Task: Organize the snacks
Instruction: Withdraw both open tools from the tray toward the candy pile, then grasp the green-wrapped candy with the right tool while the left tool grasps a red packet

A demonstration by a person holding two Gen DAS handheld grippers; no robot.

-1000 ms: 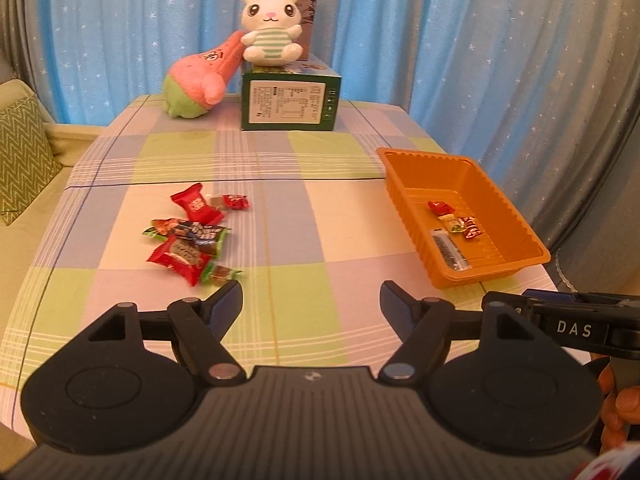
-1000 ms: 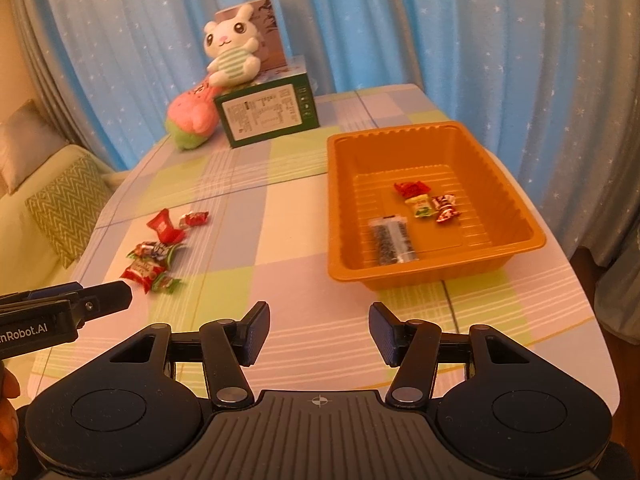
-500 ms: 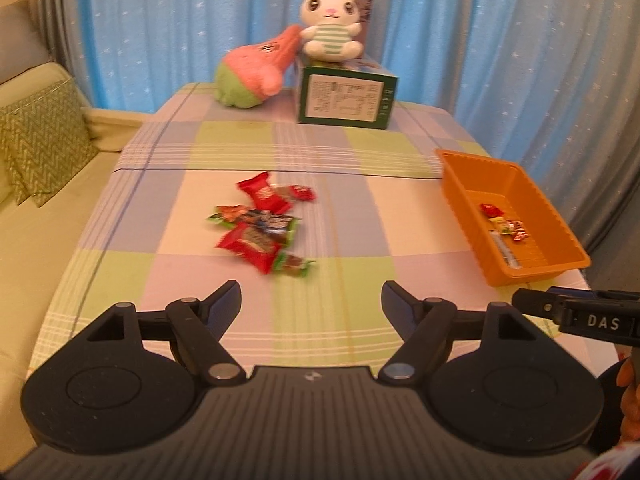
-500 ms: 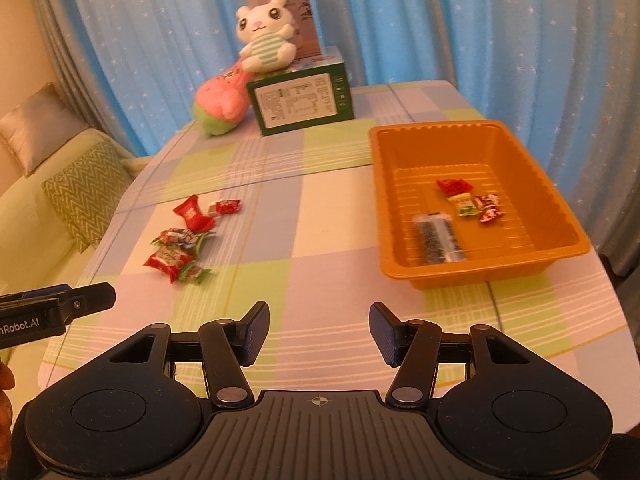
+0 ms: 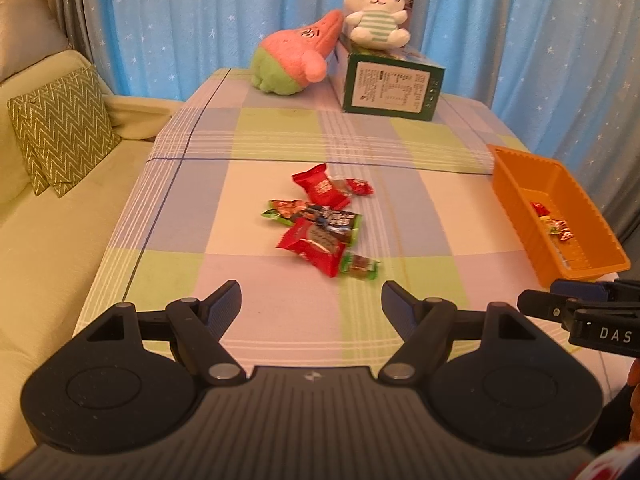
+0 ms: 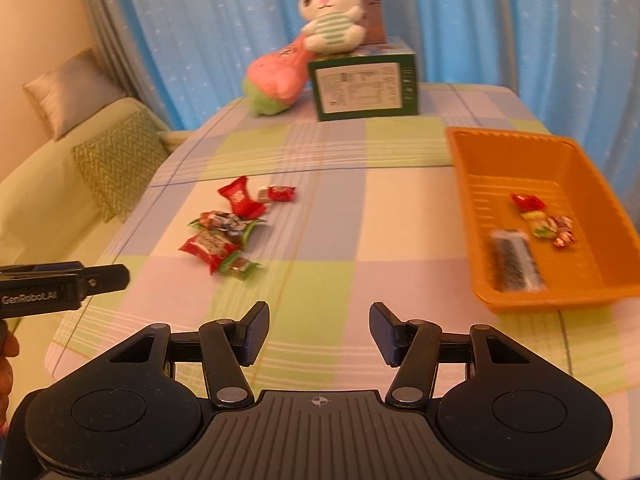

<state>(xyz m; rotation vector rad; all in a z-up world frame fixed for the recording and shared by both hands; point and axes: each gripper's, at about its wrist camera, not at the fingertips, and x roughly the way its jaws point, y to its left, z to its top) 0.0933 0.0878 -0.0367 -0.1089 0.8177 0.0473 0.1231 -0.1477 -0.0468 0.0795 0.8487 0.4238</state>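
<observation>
Several wrapped snacks (image 5: pixel 320 224) lie in a loose pile mid-table on the checked cloth; the pile also shows in the right wrist view (image 6: pixel 228 232). An orange tray (image 5: pixel 516 184) at the right holds a few candies (image 6: pixel 544 220) and a dark packet (image 6: pixel 514 258); its near wall shows in the right wrist view (image 6: pixel 552 300). My left gripper (image 5: pixel 311 304) is open and empty, just short of the pile. My right gripper (image 6: pixel 319 332) is open and empty, over the near table between pile and tray.
A green box (image 5: pixel 390 88) with a white bunny plush (image 5: pixel 376 12) on top and a pink-green plush (image 5: pixel 294 60) stand at the table's far end. A sofa with a zigzag cushion (image 5: pixel 60 128) lies left. Blue curtains hang behind.
Both grippers have swung left and moved forward, so the snack pile sits closer and more central in both views. Both stay open and empty.
</observation>
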